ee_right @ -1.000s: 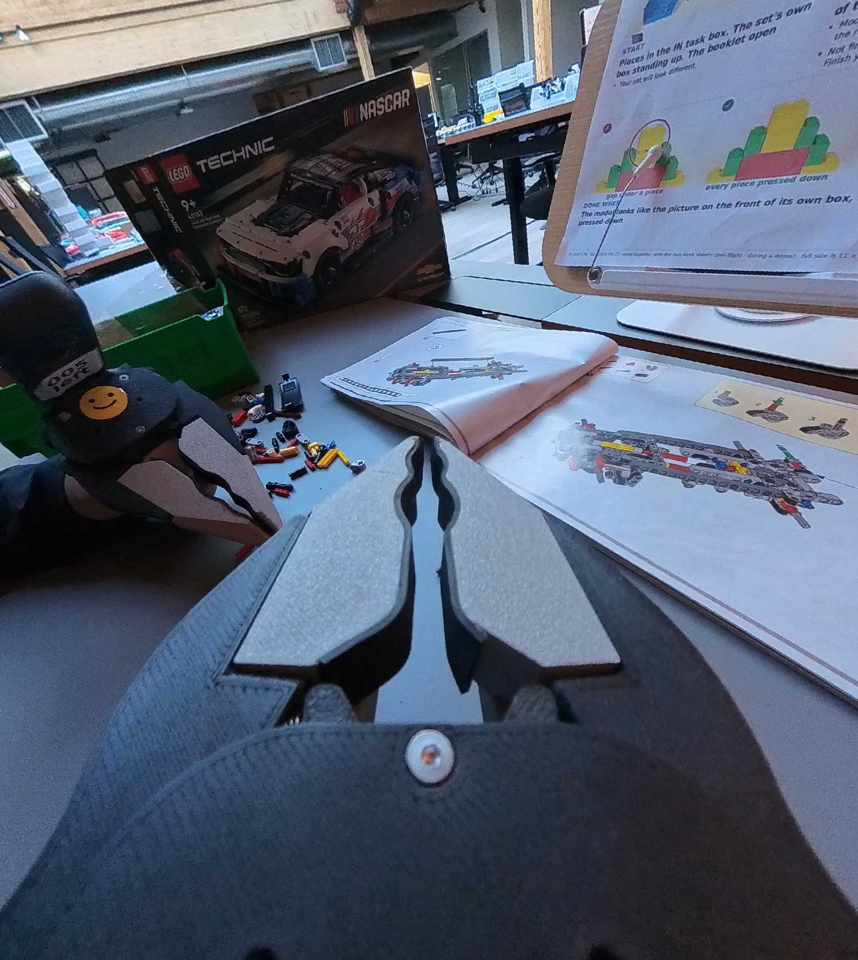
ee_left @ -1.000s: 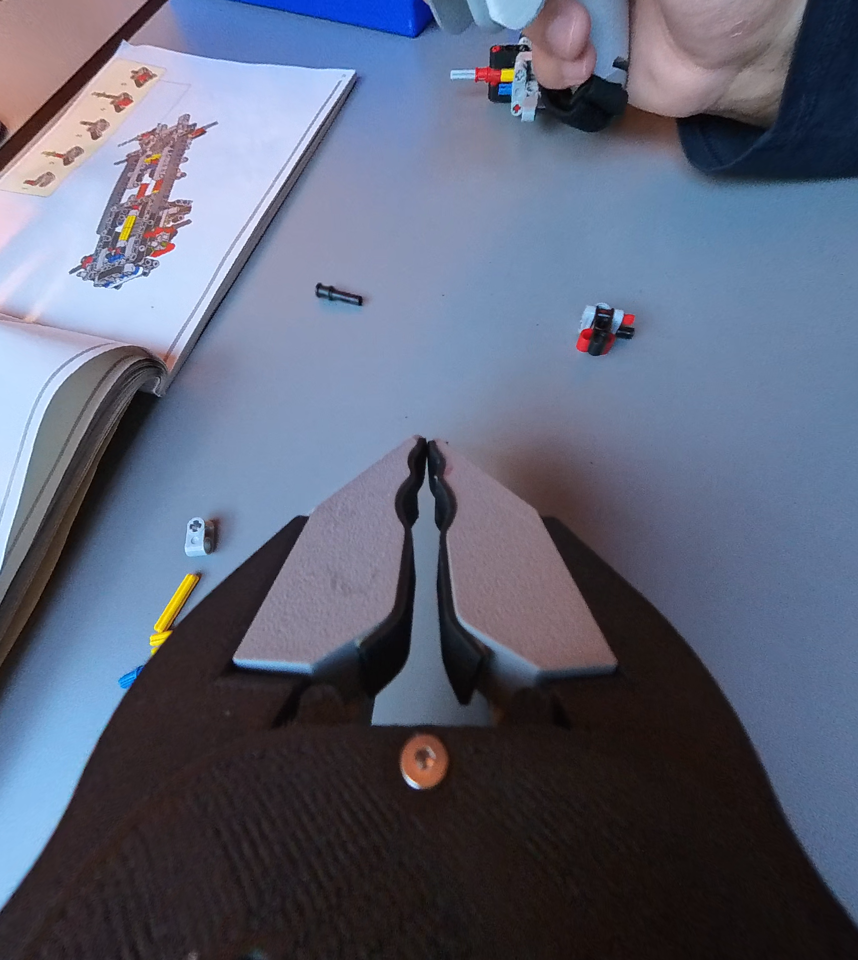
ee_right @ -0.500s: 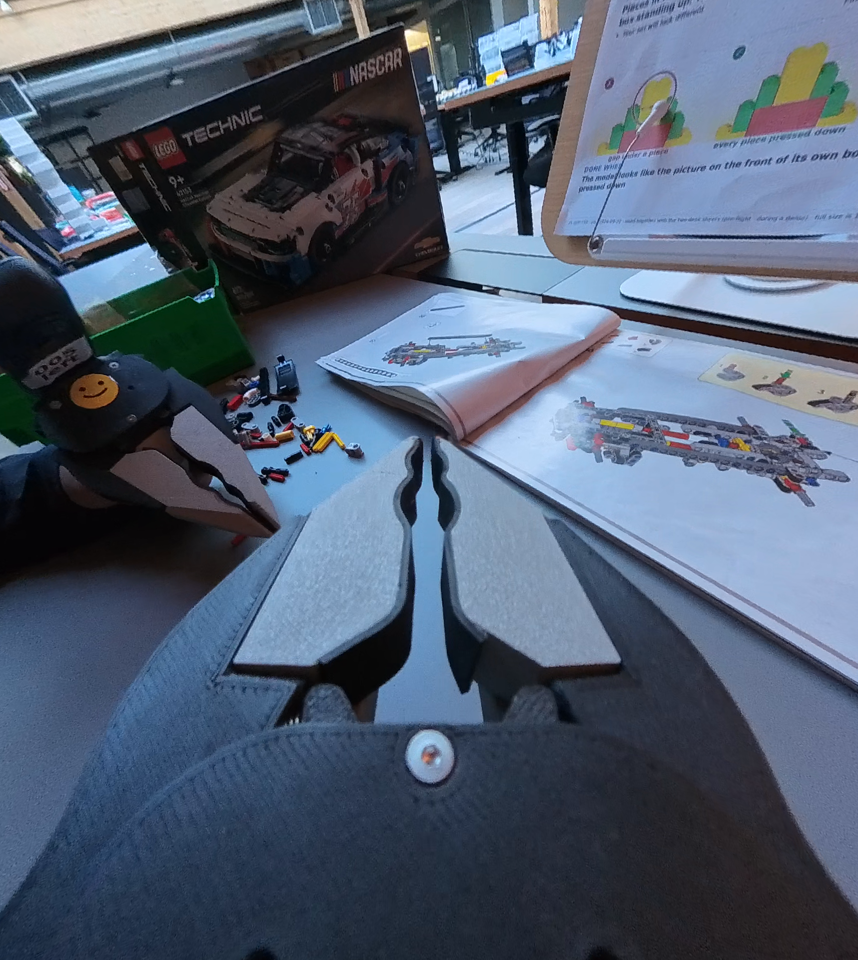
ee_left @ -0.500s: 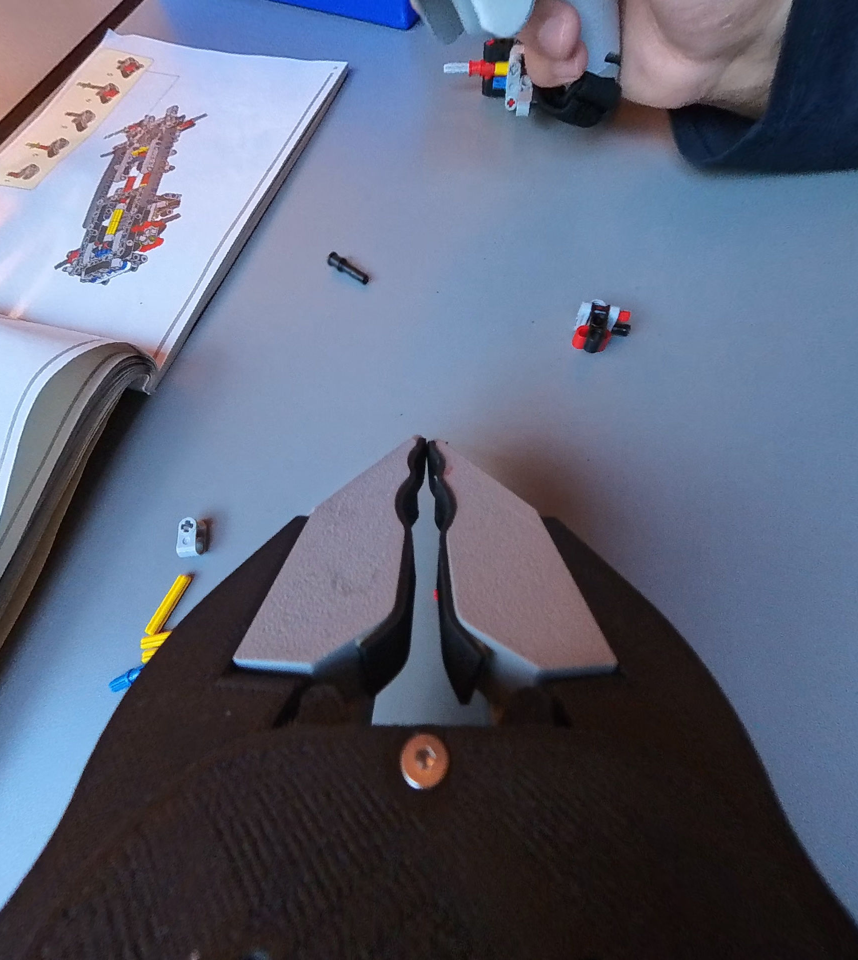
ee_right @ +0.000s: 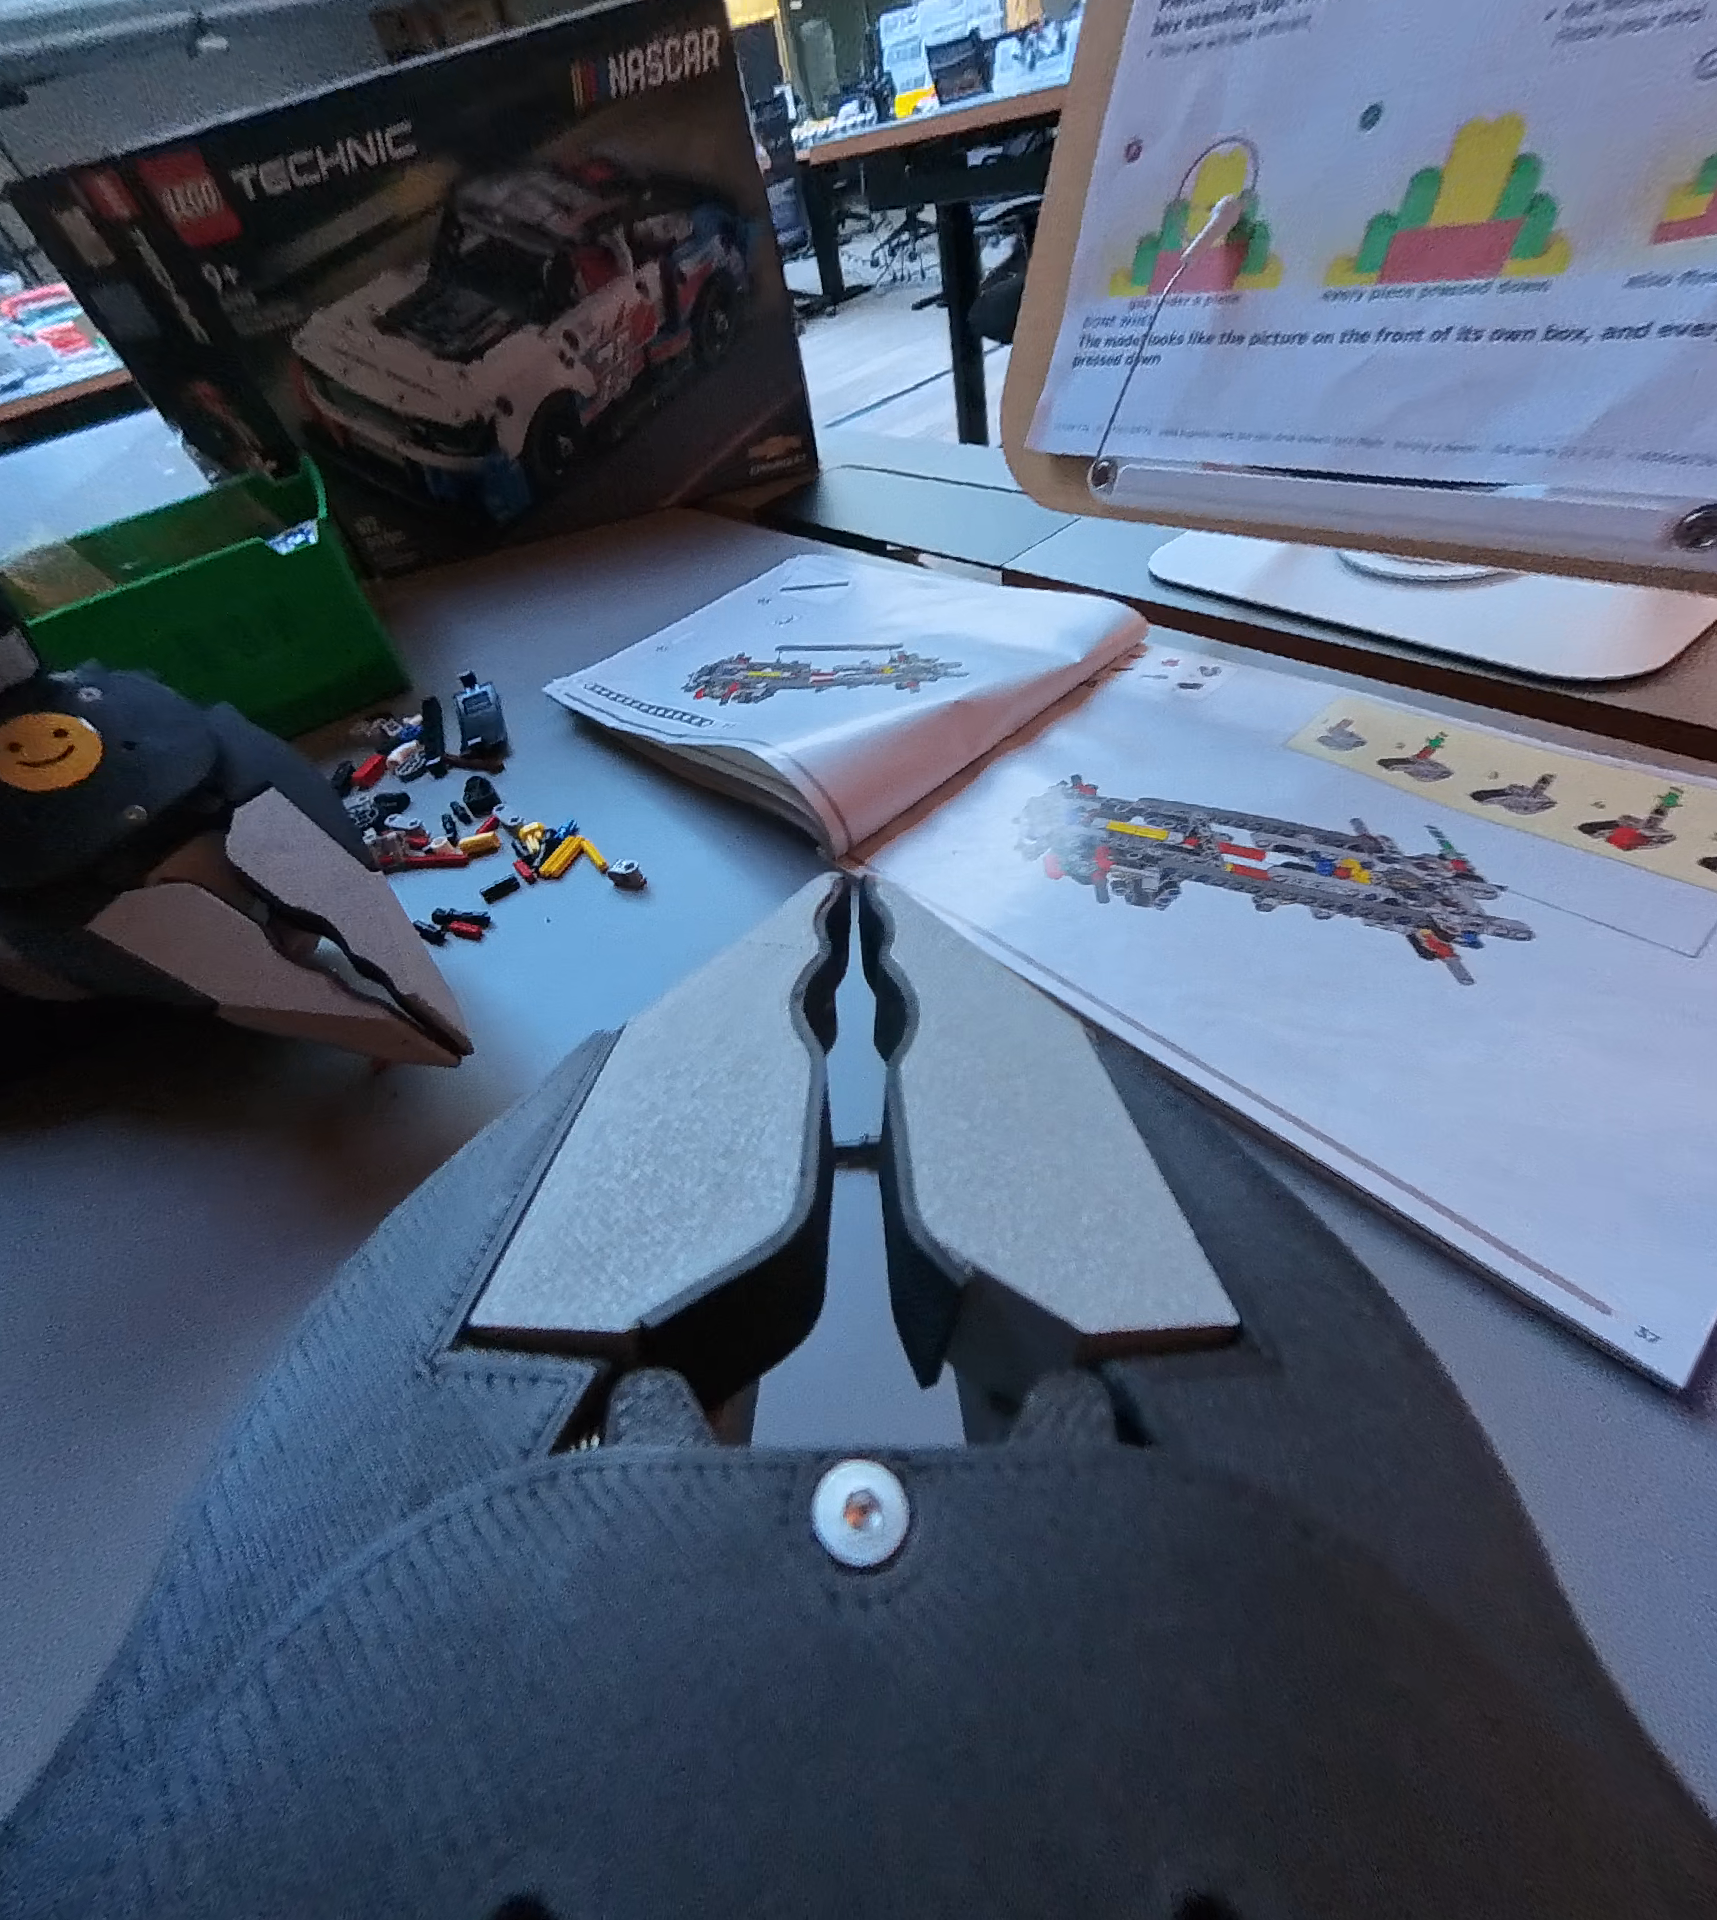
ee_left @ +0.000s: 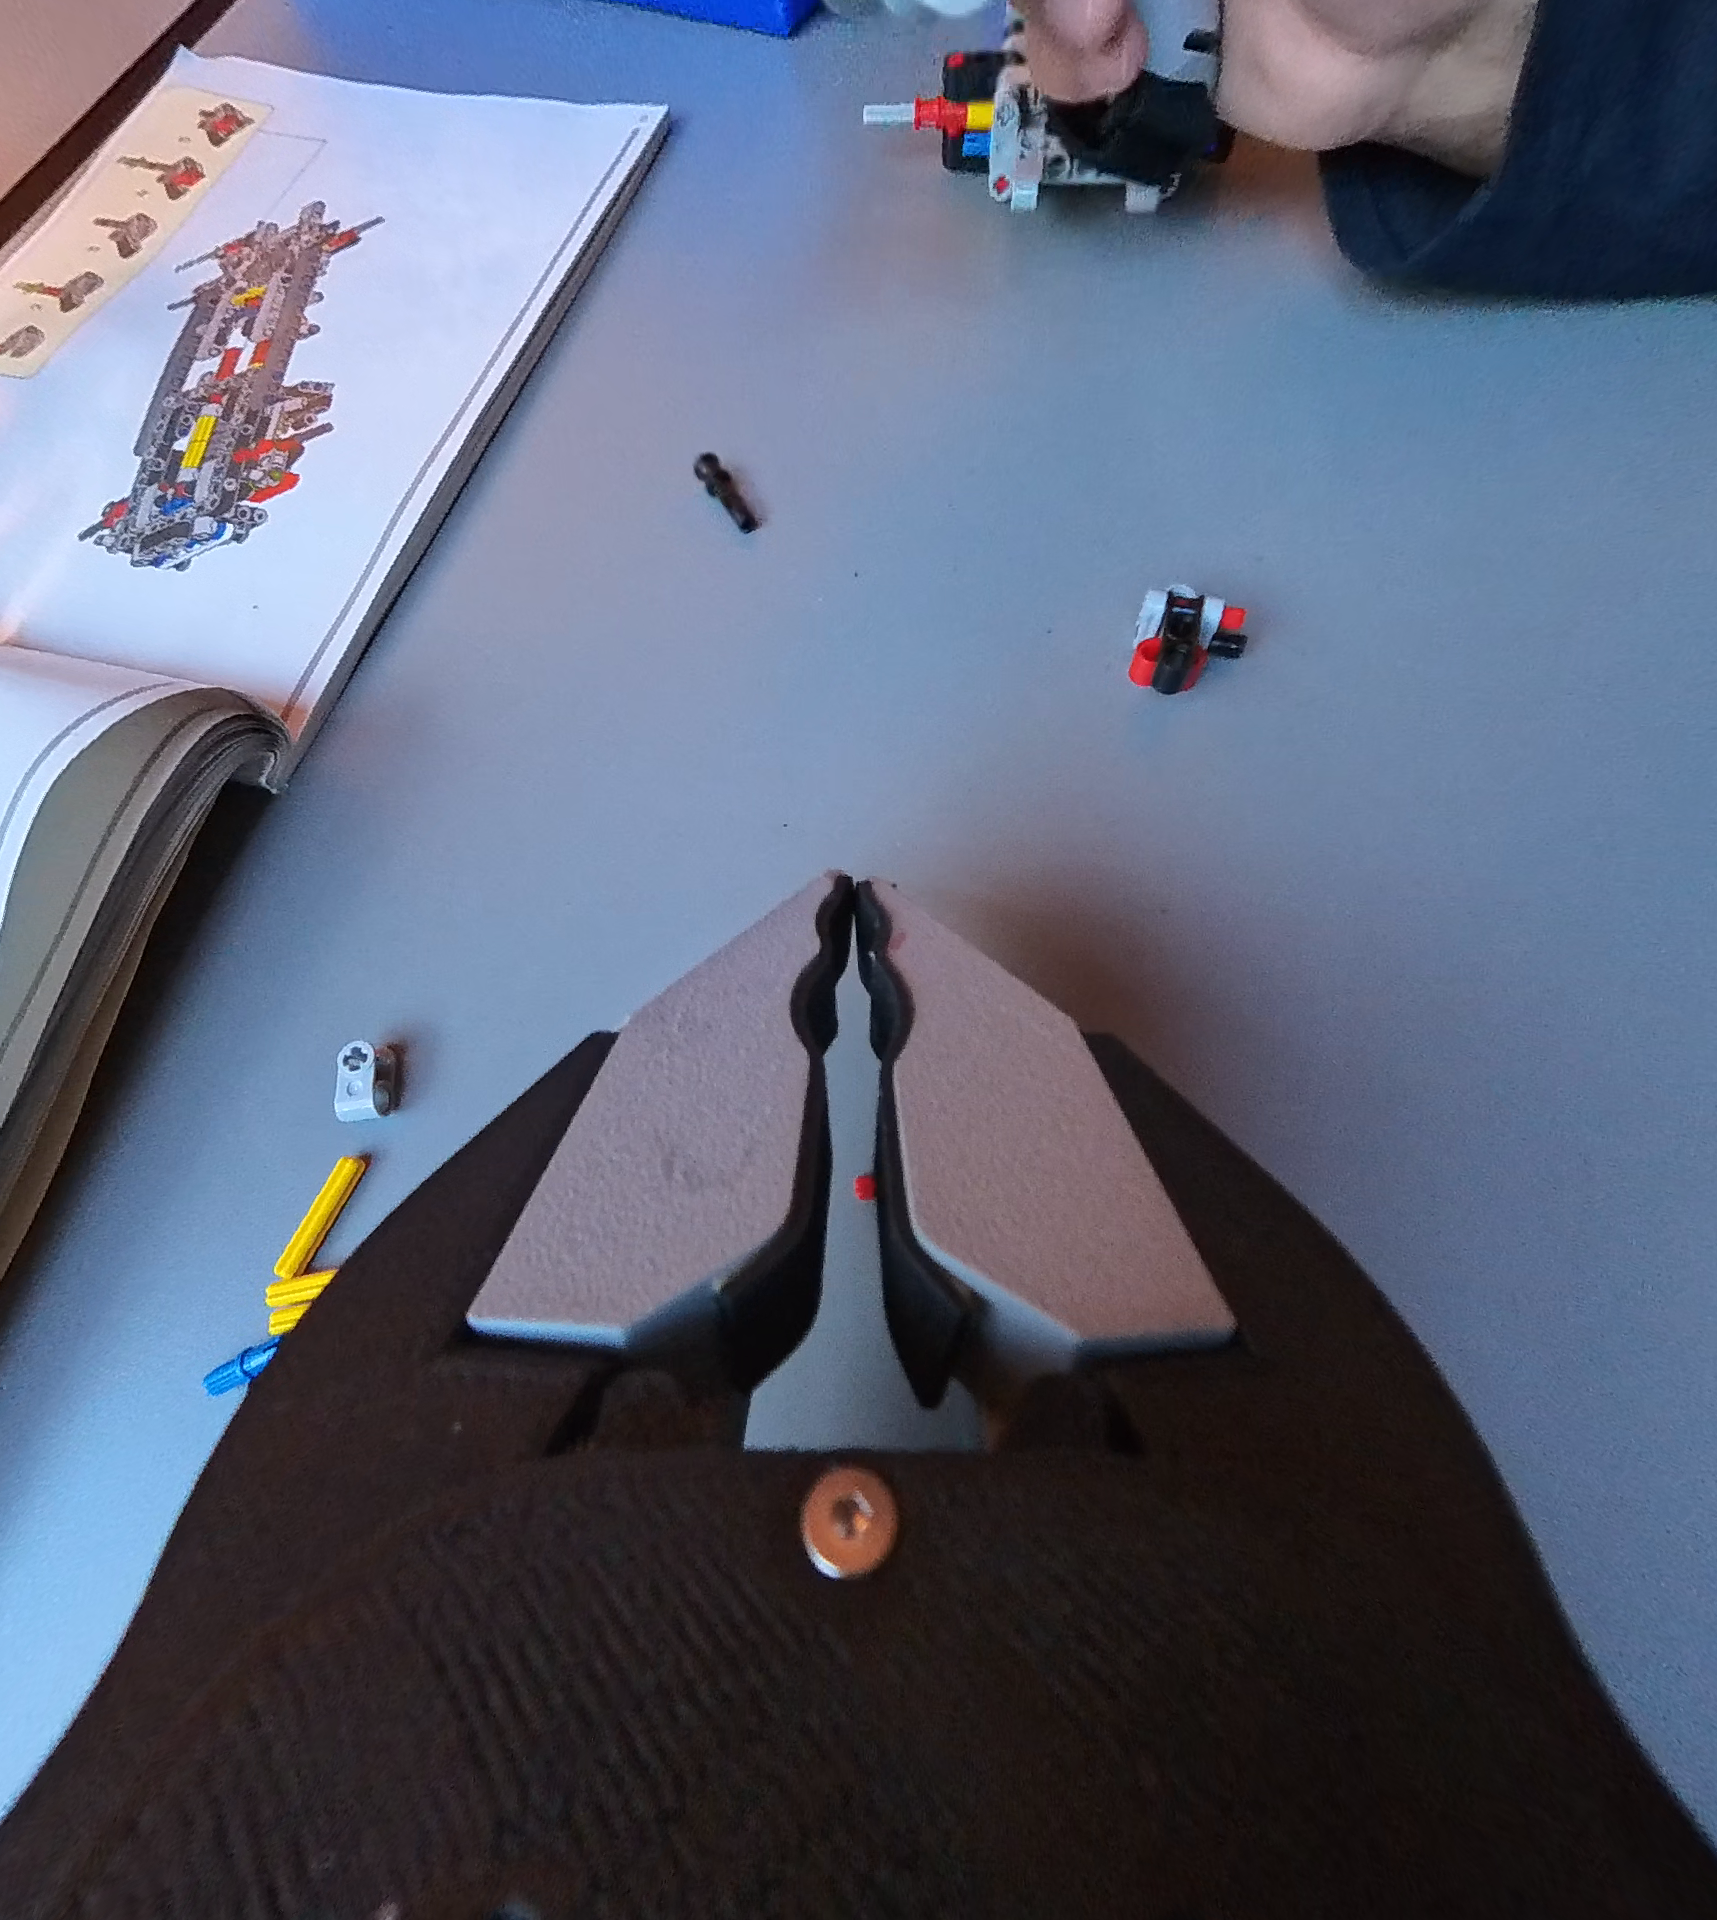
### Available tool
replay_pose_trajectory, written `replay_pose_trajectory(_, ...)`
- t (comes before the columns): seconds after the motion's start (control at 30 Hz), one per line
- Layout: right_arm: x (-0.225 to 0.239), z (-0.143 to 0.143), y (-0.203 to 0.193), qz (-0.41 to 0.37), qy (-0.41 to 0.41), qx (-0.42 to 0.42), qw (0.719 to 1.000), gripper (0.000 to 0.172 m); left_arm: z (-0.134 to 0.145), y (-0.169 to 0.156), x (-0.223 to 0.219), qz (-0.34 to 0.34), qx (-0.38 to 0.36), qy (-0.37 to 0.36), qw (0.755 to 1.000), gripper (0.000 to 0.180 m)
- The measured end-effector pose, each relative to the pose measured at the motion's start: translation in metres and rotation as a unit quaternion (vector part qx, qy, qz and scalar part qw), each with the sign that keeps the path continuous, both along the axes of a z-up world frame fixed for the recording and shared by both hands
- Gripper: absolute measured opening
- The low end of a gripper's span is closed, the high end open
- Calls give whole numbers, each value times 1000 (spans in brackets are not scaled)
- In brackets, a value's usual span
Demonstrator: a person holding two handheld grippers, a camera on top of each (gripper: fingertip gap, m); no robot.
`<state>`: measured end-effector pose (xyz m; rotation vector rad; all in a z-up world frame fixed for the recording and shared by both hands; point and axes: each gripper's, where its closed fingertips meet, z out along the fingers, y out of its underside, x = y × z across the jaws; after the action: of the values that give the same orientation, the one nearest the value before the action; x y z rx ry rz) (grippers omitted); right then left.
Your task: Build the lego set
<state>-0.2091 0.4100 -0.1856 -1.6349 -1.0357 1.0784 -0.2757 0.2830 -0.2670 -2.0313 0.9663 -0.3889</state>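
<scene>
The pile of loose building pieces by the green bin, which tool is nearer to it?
Left. The left tool lies just beside the pile; the right tool sits farther off, by the open booklet.

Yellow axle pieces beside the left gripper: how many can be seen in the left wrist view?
2: one long yellow axle lying diagonally, one short yellow axle under it. The left gripper may hide more.

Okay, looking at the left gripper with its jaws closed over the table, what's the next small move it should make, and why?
Probably open the jaws of the left gripper. They are shut with nothing between them, hanging over bare grey table. The nearest loose parts, a light grey connector and a yellow axle, lie to its left, and the black pin lies ahead; shut jaws can grip none of them.
</scene>
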Motion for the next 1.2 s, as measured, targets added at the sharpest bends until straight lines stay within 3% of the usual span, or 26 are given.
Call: replay_pose_trajectory(1.2,-1,-3,-3,10,-3,-5,1000,0,-2,0,-1,-1,-4,4,1000,0)
